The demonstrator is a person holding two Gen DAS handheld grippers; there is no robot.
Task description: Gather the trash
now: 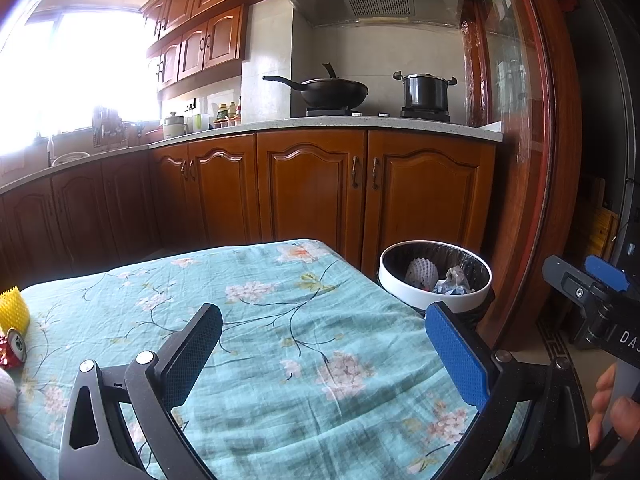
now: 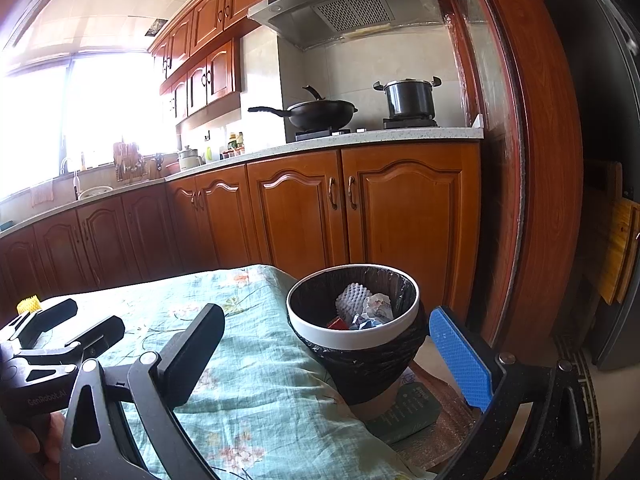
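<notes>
The tabletop (image 1: 280,320), draped in a floral cloth, lies directly beneath both claws and carries the remaining trash. The waste bin (image 2: 352,336), lined with a black bag, stands just off the tabletop's edge, ahead of the right claw (image 2: 336,356), probably so items drop in without a long carry. It already holds a white foam net (image 2: 352,298) and crumpled wrappers (image 2: 376,310). The right claw is spread wide and empty, aimed at the bin. The left claw (image 1: 324,356) is likewise spread and empty over bare cloth. Uncollected items lie far to its left: a yellow foam net (image 1: 14,310), then a crushed red can (image 1: 14,350)
</notes>
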